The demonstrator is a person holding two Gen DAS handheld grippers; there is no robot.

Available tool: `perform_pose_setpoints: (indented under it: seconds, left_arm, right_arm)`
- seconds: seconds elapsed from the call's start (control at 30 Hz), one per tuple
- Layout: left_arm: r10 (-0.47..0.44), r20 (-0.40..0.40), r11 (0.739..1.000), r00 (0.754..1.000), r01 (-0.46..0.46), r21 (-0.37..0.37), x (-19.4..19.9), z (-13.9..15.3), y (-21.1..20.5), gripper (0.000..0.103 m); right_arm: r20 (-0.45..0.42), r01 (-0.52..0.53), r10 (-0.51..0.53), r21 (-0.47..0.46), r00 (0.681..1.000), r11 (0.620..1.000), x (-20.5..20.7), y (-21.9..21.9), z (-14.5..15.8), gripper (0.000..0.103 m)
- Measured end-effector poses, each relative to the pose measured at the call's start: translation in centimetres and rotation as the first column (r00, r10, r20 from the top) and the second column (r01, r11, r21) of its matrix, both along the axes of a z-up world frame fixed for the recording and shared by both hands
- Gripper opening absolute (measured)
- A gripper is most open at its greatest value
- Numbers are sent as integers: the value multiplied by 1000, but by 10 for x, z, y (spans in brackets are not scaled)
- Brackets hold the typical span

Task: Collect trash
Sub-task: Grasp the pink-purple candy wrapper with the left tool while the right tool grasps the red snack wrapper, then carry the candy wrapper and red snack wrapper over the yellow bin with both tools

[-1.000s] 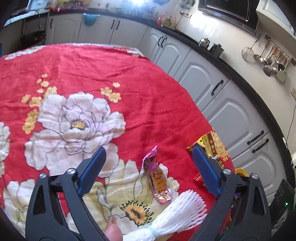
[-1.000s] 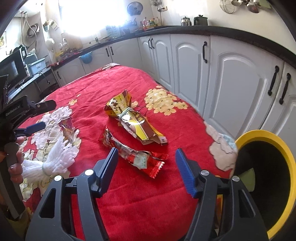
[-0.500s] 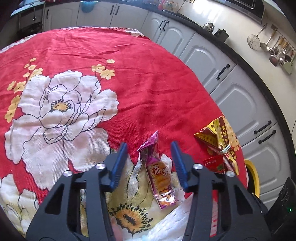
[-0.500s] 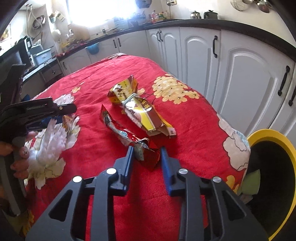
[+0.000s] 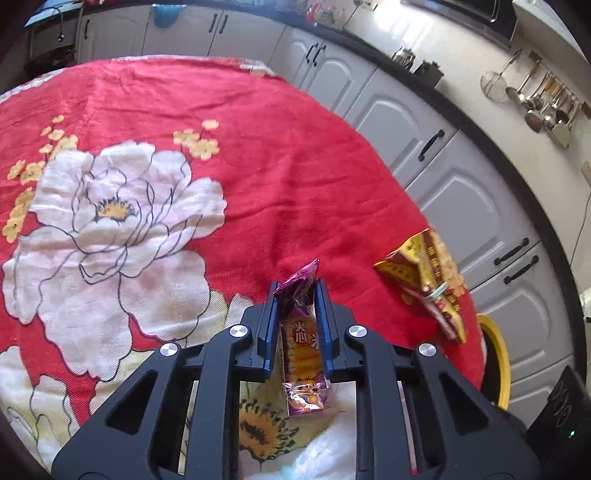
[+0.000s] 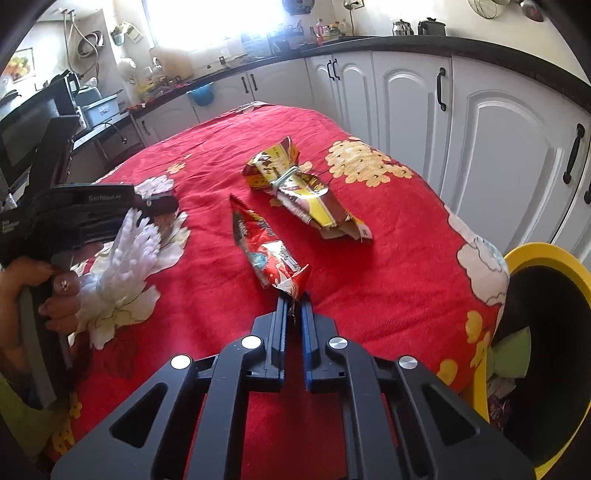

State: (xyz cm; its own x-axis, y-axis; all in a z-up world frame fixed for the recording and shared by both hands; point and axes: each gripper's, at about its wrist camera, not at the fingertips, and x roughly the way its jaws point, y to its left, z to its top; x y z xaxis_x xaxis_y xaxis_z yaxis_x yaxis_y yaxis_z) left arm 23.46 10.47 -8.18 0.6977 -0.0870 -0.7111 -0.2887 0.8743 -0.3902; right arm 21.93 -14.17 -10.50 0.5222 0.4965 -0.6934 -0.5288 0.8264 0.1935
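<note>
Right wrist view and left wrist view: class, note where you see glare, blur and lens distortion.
Right wrist view: the window is blown out to white glare, and the black countertop bows with fisheye curvature. Left wrist view: even light; the yellow snack bag looks smeared, and the cabinets curve around the frame edge.

three snack wrappers [image 6: 267, 251], one foam net [image 6: 125, 254], one bin [image 6: 546, 332]

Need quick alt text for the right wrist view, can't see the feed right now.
The right gripper is shut on the torn end of a red snack wrapper lying on the red floral tablecloth. A yellow-brown wrapper lies beyond it; a yellow-rimmed bin stands at right.
</note>
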Motion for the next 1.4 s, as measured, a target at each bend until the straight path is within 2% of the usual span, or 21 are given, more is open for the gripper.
perform_pose_setpoints:
  seconds: [0.27, 0.43, 0.87, 1.4]
  left_arm:
    - [-16, 97, 997, 995, 9, 74, -13, 35, -12, 12]
    - [-43, 129, 994, 991, 30, 102, -18, 51, -24, 12]
    - [-151, 163, 981, 975, 128, 146, -24, 66, -74, 12]
    - [-273, 187, 952, 944, 236, 195, -23, 76, -139, 12]
  right_arm:
    - [0, -5, 5, 21, 1000, 1000, -16, -7, 3, 5]
    - [9, 4, -5, 37, 1000, 999, -23, -14, 9, 5]
    - [56, 111, -118, 105, 991, 988, -28, -63, 40, 5]
    - [74, 263, -274, 133, 959, 956, -28, -130, 49, 5]
